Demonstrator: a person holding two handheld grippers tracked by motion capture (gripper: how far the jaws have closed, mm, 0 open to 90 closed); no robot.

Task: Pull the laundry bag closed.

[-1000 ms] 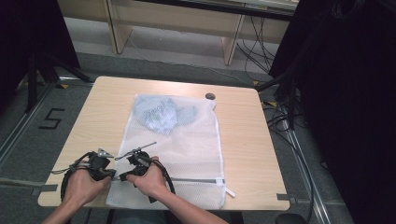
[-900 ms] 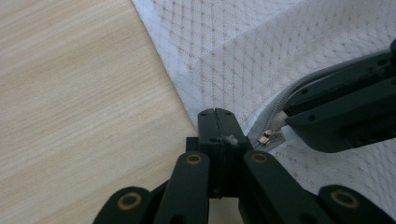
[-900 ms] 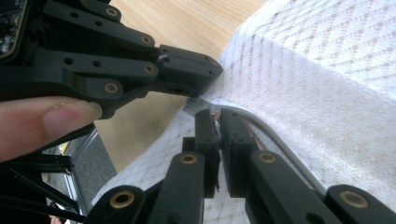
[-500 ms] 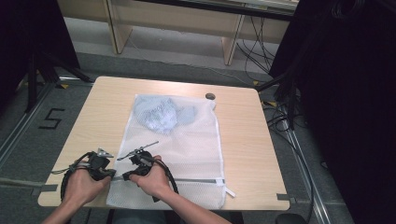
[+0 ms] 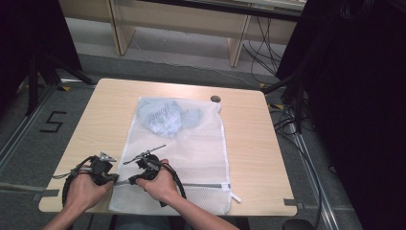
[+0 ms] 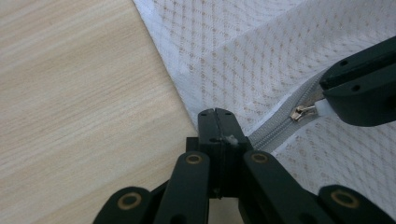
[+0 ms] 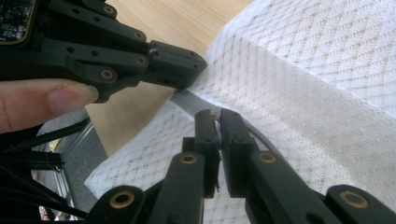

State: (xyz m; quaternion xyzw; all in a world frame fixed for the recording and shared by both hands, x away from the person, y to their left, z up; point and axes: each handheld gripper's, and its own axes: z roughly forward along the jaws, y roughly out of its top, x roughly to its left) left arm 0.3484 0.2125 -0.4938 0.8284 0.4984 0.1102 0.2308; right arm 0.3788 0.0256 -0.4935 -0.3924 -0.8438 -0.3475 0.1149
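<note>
Mesh bag [image 5: 191, 158], one, zipper [image 6: 280, 128] between two closed grippers.

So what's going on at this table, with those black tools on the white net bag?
A person is working the zipper of a white mesh laundry bag that lies flat on the wooden table, with bluish cloth inside. The left gripper pinches the bag's edge at the zipper's end. The right gripper is shut on the zipper pull close beside it.

My left gripper [image 5: 114, 176] and right gripper [image 5: 134, 179] sit close together at the near left. Both have their jaws clamped together.
</note>
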